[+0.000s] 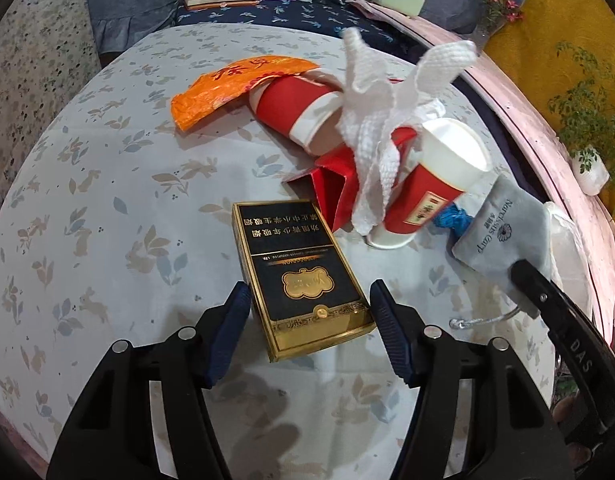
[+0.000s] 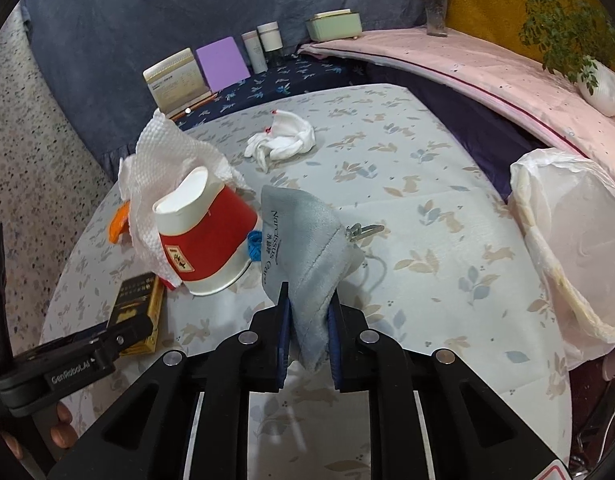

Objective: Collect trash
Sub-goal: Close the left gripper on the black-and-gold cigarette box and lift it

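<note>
My left gripper (image 1: 309,300) is open, its jaws on either side of a black and gold cigarette box (image 1: 299,272) lying on the table. My right gripper (image 2: 309,312) is shut on a grey fabric pouch (image 2: 303,240), lifted a little; the pouch also shows in the left wrist view (image 1: 503,228). Behind lie a red paper cup (image 2: 205,236) on its side, white paper towel (image 2: 167,160), a second red cup (image 1: 295,108), an orange wrapper (image 1: 231,84), a red carton (image 1: 339,184) and a white cloth wad (image 2: 281,140).
A white trash bag (image 2: 575,248) stands open at the table's right edge. The round table (image 2: 427,184) has a floral cloth. Behind it are books (image 2: 175,80), bottles (image 2: 263,46), a green box (image 2: 335,24) and potted plants (image 2: 599,84) on a pink ledge.
</note>
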`<state>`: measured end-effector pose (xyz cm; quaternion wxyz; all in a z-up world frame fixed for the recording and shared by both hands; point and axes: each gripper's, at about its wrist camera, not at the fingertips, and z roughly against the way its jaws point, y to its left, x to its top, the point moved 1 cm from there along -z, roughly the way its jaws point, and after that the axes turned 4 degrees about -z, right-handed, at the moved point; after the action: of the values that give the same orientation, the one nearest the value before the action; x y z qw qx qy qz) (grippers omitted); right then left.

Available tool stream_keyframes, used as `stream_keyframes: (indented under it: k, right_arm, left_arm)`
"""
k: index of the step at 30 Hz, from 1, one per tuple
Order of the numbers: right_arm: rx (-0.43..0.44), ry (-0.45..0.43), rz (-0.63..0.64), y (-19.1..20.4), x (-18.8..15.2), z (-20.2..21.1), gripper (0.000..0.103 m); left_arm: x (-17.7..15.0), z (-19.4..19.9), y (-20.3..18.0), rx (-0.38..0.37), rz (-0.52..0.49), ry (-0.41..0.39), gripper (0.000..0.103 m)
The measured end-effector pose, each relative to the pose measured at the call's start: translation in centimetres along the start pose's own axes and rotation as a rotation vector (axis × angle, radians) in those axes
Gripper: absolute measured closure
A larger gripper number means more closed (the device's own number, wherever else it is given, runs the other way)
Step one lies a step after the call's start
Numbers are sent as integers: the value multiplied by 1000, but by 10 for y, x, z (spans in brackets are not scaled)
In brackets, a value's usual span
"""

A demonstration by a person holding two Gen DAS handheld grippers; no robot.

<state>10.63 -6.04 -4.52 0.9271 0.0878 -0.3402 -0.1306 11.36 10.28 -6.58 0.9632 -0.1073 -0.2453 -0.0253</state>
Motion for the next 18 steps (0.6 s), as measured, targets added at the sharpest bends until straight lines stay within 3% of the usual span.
stream_keyframes:
  k: [8, 9, 10, 11, 13, 16, 17, 18]
  right_arm:
    - [-5, -46, -22, -13, 6, 21, 88]
    - [-6, -51, -25, -15, 7, 22, 88]
    - [-7, -55, -29, -16, 7, 25, 88]
    - [-7, -58, -33, -18, 7, 27, 88]
    - [-8, -62, -38, -21, 6, 31, 88]
    - [-8, -65, -41, -25, 4, 35, 88]
    - [-10, -67, -42, -26, 4, 37, 88]
    - [-10, -67, -42, -28, 3, 38, 88]
  left_arm:
    - [-7, 15, -19, -12, -29, -10, 46]
    - [-8, 17, -22, -14, -32, -10, 54]
    - [-9, 17, -24, -17, -38, -7, 78]
    - [-11, 17, -26, -29, -46, 16, 86]
    - [-16, 12, -27, -66, -31, 54, 86]
    - [-24, 2, -28, -6, -42, 71, 84]
    - [-25, 1, -29, 4, -43, 72, 76]
    - [-27, 1, -29, 10, -43, 67, 62]
